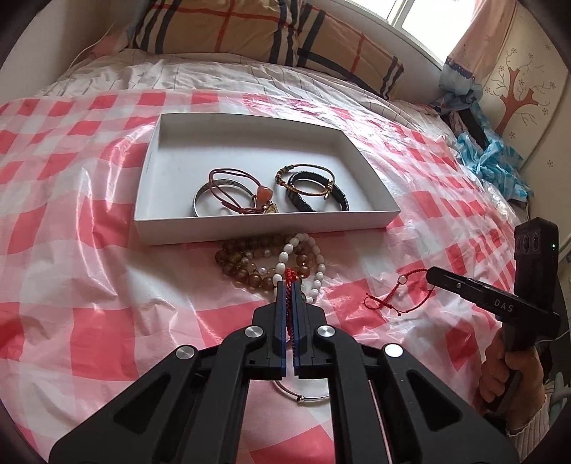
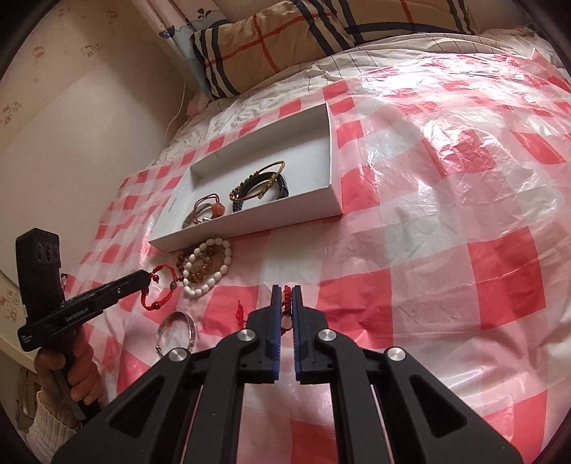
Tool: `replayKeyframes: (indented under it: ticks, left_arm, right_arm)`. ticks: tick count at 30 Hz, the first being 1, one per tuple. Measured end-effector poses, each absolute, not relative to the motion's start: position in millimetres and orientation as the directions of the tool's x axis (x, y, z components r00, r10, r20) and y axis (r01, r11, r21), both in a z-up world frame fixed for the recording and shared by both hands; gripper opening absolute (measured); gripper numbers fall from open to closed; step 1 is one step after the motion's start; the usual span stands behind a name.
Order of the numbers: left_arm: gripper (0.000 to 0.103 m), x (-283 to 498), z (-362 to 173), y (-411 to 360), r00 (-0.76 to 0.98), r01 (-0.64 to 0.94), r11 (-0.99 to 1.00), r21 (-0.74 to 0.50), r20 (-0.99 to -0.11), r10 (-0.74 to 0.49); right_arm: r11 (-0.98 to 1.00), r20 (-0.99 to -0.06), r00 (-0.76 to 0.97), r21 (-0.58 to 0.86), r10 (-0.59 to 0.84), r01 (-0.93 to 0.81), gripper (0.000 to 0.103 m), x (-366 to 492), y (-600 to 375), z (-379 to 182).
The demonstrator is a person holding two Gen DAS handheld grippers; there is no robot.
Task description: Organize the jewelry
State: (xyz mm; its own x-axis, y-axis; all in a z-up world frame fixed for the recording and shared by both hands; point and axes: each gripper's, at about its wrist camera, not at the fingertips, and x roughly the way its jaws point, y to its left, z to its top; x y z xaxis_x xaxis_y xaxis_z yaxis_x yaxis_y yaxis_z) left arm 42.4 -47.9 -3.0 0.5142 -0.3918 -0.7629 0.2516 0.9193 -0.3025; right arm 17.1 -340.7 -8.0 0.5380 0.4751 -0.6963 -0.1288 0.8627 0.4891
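sheet [image 1: 89, 200]: red-white check | box [image 1: 257, 228]: white | pillow [image 1: 228, 28]: tan plaid | cord bracelet [image 1: 399, 292]: red

A bed carries everything, spread with a red-and-white checked plastic sheet [image 1: 89, 250]. Ahead of the left claw [image 1: 289, 285] a white tray [image 1: 264, 223] lies on it, with a heap of bead bracelets [image 1: 267, 262] between tray and claw. A thin silver bangle [image 1: 303, 396] lies under the claw. Plaid pillows [image 1: 249, 28] sit beyond the tray.

Bare box floor [image 1: 228, 150] behind the bracelets [image 1: 271, 189]
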Motion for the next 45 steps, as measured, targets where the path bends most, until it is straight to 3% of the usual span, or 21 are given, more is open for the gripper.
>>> replayKeyframes:
  ticks: [10, 15, 19, 21, 22, 23, 28, 30, 31, 32, 33, 39, 45]
  left_arm:
    - [0.002, 44, -1, -37, 0.537, 0.212, 0.924, -0.319, -0.752, -0.383]
    - [0.002, 40, 4, -42, 0.572, 0.219, 0.938, -0.269, -0.744, -0.346]
    - [0.002, 40, 2, -44, 0.574, 0.217, 0.949, -0.229, -0.756, -0.314]
    - [0.002, 42, -1, -44, 0.567, 0.213, 0.951, -0.224, -0.764, -0.307]
    - [0.002, 42, -1, -44, 0.566, 0.212, 0.951, -0.224, -0.766, -0.306]
    - [0.002, 42, -2, -44, 0.565, 0.211, 0.951, -0.224, -0.766, -0.306]
    - [0.002, 43, -4, -42, 0.560, 0.207, 0.951, -0.228, -0.770, -0.306]
    - [0.002, 43, -6, -43, 0.554, 0.207, 0.952, -0.226, -0.774, -0.305]
    - [0.002, 43, -6, -43, 0.553, 0.207, 0.952, -0.225, -0.776, -0.304]
    - [0.002, 43, -7, -43, 0.552, 0.207, 0.952, -0.226, -0.777, -0.304]
    - [0.002, 43, -6, -43, 0.551, 0.208, 0.952, -0.226, -0.777, -0.305]
    - [0.002, 42, -5, -43, 0.557, 0.206, 0.951, -0.230, -0.772, -0.307]
    - [0.002, 40, 1, -42, 0.579, 0.209, 0.949, -0.235, -0.753, -0.314]
  right_arm:
    - [0.747, -0.540, 0.602, 0.648, 0.588, -0.148, 0.006, 13, -357, 9]
    - [0.711, -0.479, 0.629, 0.682, 0.613, -0.173, 0.006, 12, -353, 21]
    - [0.773, -0.548, 0.622, 0.616, 0.560, -0.152, 0.006, 14, -343, 21]
    - [0.816, -0.613, 0.603, 0.566, 0.511, -0.117, 0.023, 17, -342, 12]
    - [0.850, -0.660, 0.589, 0.518, 0.466, -0.093, 0.050, 19, -340, 6]
    - [0.880, -0.695, 0.580, 0.468, 0.424, -0.082, 0.057, 20, -336, 2]
    - [0.942, -0.798, 0.507, 0.317, 0.327, -0.109, 0.061, 28, -315, -20]
    - [0.968, -0.846, 0.472, 0.217, 0.250, -0.124, 0.061, 31, -305, -32]
    - [0.972, -0.849, 0.474, 0.190, 0.234, -0.139, 0.050, 29, -301, -32]
    - [0.967, -0.845, 0.471, 0.205, 0.252, -0.149, 0.022, 28, -301, -31]
    - [0.960, -0.842, 0.462, 0.235, 0.278, -0.149, 0.013, 28, -304, -31]
    - [0.904, -0.754, 0.507, 0.402, 0.416, -0.144, 0.010, 20, -318, -15]
    - [0.816, -0.586, 0.601, 0.538, 0.543, -0.212, 0.010, 10, -329, 17]
